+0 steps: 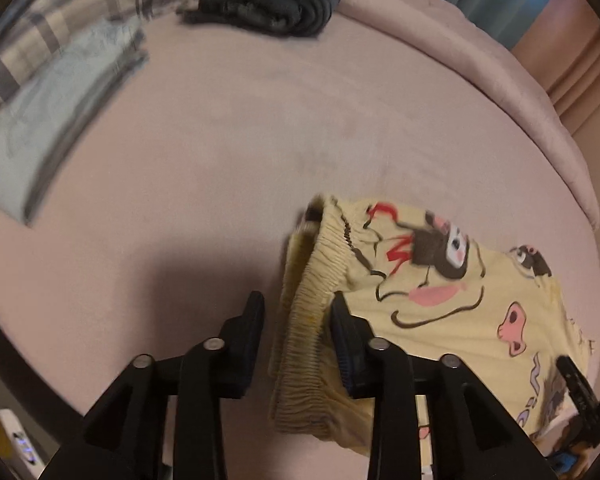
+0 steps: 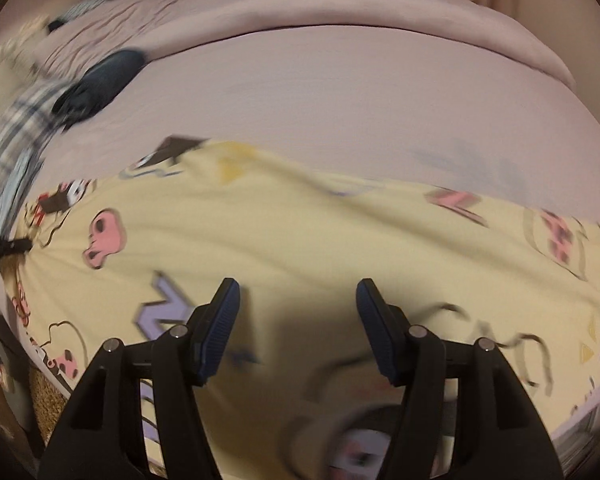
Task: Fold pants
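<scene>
Yellow cartoon-print pants (image 1: 440, 280) lie on a pink bed (image 1: 240, 140). In the left wrist view my left gripper (image 1: 298, 308) is open, its jaws either side of the gathered elastic waistband (image 1: 312, 320); the right finger lies over the cloth. My right gripper shows at that view's lower right edge (image 1: 576, 388). In the right wrist view the pants (image 2: 300, 232) spread across the lower half. My right gripper (image 2: 298, 292) is open just above the cloth and holds nothing. The left gripper's tip (image 2: 4, 246) shows at the far left edge.
A dark folded garment (image 1: 268, 0) lies at the far side of the bed. A plaid cloth (image 1: 80, 12) and a light blue folded cloth (image 1: 40, 132) lie at the left. A rolled pink blanket edge (image 2: 340, 12) runs along the back.
</scene>
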{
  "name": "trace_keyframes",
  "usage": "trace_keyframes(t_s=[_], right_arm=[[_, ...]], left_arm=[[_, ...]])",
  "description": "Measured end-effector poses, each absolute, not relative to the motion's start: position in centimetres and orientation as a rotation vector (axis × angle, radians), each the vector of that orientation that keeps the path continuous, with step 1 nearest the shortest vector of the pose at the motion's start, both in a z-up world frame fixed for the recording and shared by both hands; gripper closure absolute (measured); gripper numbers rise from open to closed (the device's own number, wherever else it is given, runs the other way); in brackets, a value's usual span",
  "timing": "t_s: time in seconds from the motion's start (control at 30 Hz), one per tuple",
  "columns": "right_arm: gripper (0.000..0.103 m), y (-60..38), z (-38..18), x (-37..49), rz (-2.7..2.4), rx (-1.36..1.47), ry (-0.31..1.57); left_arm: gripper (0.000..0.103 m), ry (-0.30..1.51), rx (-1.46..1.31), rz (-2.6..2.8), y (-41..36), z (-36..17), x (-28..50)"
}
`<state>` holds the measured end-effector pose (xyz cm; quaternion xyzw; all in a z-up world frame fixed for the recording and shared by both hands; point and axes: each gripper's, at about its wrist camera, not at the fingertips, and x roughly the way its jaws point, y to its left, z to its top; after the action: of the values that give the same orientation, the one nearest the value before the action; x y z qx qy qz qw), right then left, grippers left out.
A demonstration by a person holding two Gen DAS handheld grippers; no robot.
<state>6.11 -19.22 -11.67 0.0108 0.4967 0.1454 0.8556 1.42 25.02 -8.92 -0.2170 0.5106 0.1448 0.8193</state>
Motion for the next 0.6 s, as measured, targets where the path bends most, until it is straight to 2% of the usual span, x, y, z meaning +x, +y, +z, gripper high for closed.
trace_keyframes(t_s=[0.03, 0.1, 0.2, 0.3, 0.43, 0.6], right_arm=[[0.042, -21.6, -11.6, 6.0, 0.257, 0.048, 1.041], [0.042, -25.8, -11.6, 5.6, 0.165, 0.104, 1.042], [0.041, -31.8, -11.6, 4.7, 0.049, 0.193, 1.041], [0.038, -37.9, -11.4, 3.5, -0.090, 0.248, 1.023], [0.025, -44.3, -11.1, 1.4, -0.250, 0.329, 0.984], [0.025, -48.8, -11.6, -0.3, -0.306, 0.455, 0.958]], left_arm=[[0.060, 1.066, -0.435, 0.325, 24.4, -7.9, 1.8], [0.059, 1.021, -0.371, 0.360, 23.1, -6.1, 2.1], [0.048, 0.979, -0.306, 0.356, 20.7, -3.9, 2.6], [0.047, 0.941, -0.322, 0.280, 18.2, -2.7, 2.7], [0.046, 0.945, -0.330, 0.096, 12.0, -2.7, 4.1], [0.047, 1.035, -0.378, -0.270, 1.8, -5.7, 5.7]])
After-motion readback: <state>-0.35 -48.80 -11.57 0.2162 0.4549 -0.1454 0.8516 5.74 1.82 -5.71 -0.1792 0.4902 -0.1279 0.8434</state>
